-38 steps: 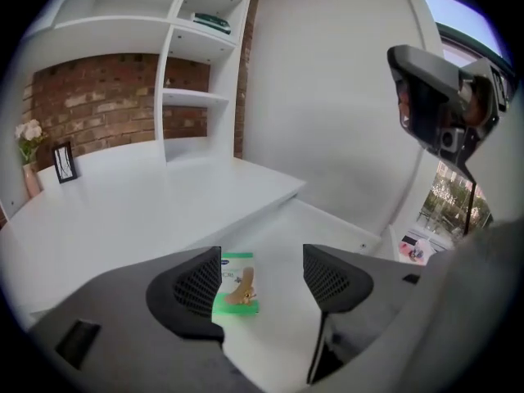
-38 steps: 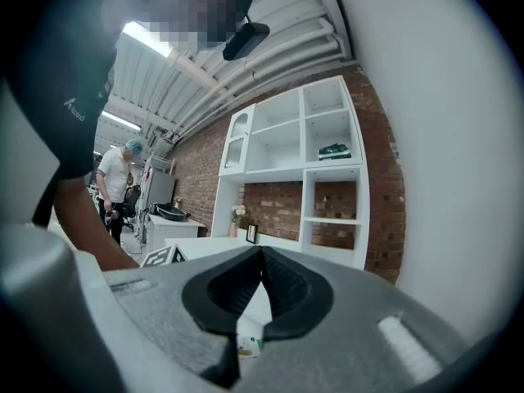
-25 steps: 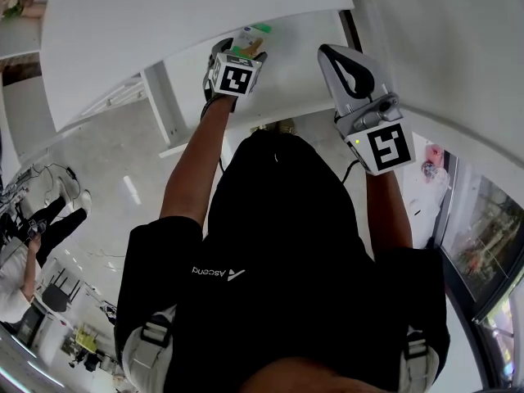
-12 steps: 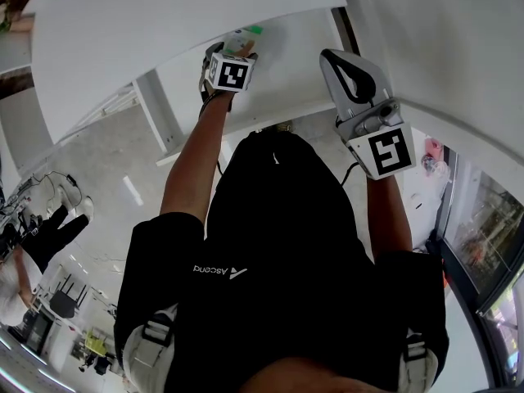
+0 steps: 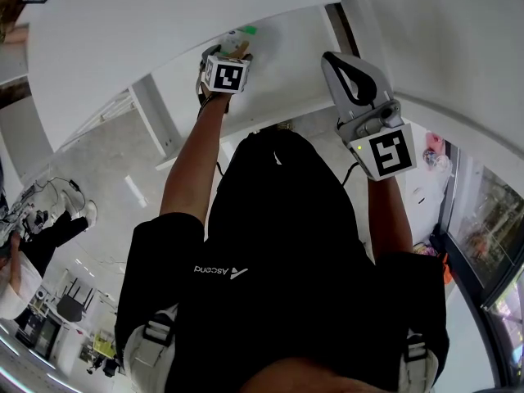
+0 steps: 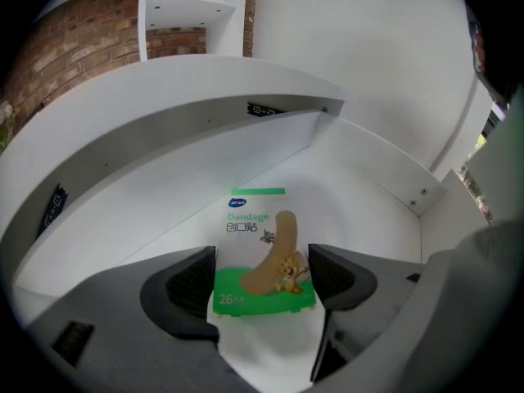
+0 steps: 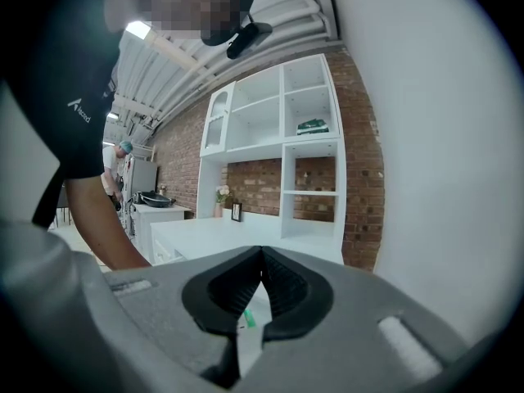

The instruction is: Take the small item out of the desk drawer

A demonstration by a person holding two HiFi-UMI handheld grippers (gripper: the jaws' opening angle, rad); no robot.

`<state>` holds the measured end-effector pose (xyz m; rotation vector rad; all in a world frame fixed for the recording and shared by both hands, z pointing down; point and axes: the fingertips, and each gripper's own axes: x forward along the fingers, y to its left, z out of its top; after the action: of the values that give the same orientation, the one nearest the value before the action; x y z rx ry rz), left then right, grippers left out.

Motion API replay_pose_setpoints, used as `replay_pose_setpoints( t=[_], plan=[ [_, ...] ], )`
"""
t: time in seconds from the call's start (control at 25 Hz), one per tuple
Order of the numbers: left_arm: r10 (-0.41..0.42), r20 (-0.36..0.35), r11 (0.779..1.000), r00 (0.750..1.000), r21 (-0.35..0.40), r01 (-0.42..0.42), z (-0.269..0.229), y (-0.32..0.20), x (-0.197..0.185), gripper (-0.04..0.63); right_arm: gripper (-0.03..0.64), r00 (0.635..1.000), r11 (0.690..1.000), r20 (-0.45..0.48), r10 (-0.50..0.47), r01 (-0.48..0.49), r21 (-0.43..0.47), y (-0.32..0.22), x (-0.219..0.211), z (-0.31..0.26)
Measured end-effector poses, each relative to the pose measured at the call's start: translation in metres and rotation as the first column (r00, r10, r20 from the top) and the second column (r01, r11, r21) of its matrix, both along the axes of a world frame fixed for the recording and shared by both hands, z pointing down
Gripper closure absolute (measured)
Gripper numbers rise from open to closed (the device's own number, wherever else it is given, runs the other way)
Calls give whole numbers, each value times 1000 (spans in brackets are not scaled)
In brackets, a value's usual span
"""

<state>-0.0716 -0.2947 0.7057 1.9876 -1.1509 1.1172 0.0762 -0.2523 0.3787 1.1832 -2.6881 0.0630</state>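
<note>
Looks like the grab step: left gripper (image 6: 260, 283) jaws are wide but have just been closing, with the bandage box (image 6: 258, 236) between them, flat inside the open drawer (image 6: 368, 187). Next it needs a firm pinch, then a lift out. Right gripper (image 7: 260, 289) is closed and empty.

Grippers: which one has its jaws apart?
The left gripper: jaws wide, just starting to close, bandage pack between them, not gripped yet. The right gripper has its jaws together, empty.

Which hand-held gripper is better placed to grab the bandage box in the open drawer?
Left. The left hand-held gripper is down in the drawer, its open jaws either side of the bandage box and just closing a little. The right hand-held gripper is shut, empty and away from the box.
</note>
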Motion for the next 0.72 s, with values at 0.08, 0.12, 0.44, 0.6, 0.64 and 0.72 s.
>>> replay_pose_setpoints(
  t=[0.08, 0.12, 0.44, 0.6, 0.64, 0.72],
  plan=[
    [2, 0, 1000, 1000, -1, -2, 1, 0, -1, 250, 615, 1000, 1000, -1, 0, 0, -2, 0, 0, 2],
    [4, 0, 1000, 1000, -3, -4, 1, 0, -1, 251, 615, 1000, 1000, 0, 0, 0, -1, -1, -1, 2],
    [38, -11, 999, 999, 11, -37, -22, 13, -1, 252, 615, 1000, 1000, 23, -2, 1, 8, 2, -8, 0],
    [52, -36, 998, 998, 35, -51, -41, 21, 1, 252, 615, 999, 1000, 33, -8, 8, 16, 7, -11, -2],
    [57, -43, 998, 997, 36, -55, -47, 25, 2, 252, 615, 999, 1000, 35, -10, 9, 18, 8, -11, -3],
    [62, -63, 998, 996, 33, -60, -60, 35, 5, 252, 615, 999, 1000, 41, -10, 9, 24, 10, -11, -5]
  ],
)
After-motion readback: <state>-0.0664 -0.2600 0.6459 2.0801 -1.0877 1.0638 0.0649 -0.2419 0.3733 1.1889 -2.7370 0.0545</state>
